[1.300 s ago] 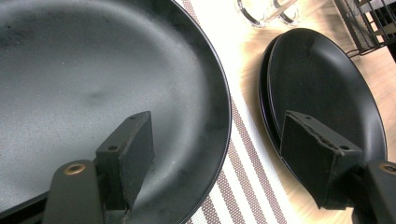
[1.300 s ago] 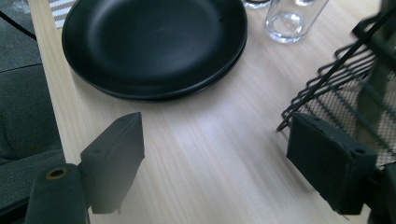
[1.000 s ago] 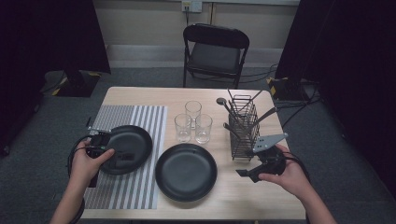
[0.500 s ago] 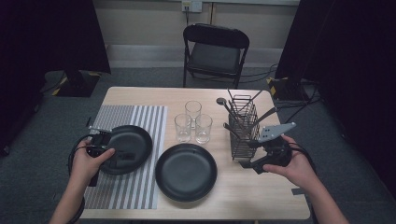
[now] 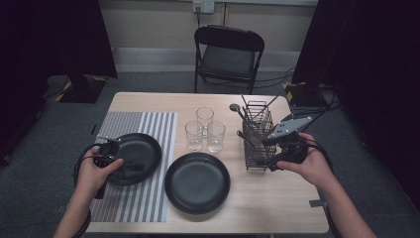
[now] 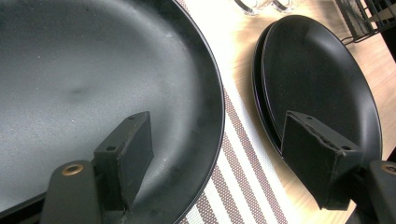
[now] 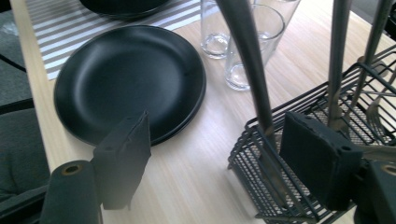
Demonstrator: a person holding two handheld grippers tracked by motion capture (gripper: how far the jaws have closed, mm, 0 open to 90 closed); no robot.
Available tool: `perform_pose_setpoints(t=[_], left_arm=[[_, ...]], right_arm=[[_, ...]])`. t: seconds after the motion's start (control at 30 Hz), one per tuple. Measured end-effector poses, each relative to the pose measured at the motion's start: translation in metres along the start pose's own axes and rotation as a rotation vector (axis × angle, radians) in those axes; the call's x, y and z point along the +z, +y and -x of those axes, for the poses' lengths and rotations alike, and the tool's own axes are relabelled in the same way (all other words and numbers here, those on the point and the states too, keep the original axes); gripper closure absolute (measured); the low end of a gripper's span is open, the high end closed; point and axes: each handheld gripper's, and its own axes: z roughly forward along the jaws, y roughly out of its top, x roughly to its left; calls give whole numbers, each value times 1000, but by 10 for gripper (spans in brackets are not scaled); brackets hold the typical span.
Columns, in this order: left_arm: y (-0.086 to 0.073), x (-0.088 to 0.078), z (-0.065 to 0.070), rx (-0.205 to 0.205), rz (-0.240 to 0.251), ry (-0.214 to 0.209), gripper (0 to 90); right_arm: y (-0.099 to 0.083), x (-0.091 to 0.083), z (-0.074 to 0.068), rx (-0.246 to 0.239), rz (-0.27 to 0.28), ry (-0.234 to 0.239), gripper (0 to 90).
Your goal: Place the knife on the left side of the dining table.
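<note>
A black plate lies on a striped placemat. My left gripper is low over the plate's near right rim. It is open, one jaw above the plate and the other above the mat. A second black plate rests on the table, seemingly on another plate. A black wire basket holds several utensils. My right gripper is open beside the basket's right side, with a grey utensil handle standing between its jaws, untouched.
Three clear glasses stand between the plates and the basket. The wooden table has bare room in front of the basket. A black folding chair stands beyond the far edge.
My right hand has risen and moved away from the table's front edge, up beside the basket. The left hand and its gripper have stayed where they were.
</note>
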Motion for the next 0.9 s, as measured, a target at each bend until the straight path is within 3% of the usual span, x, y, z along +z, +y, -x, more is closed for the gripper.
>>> perform_pose_setpoints(t=[0.3,0.83,0.9], left_arm=[[-2,1,0,2,-3,0,247],[-2,-1,0,2,2,-4,248],[-1,-2,-1,4,2,-10,248]], right_arm=[[5,4,4,-24,-13,-11,292],[10,16,19,-45,32,-32,417],[10,18,20,-35,39,-13,421]])
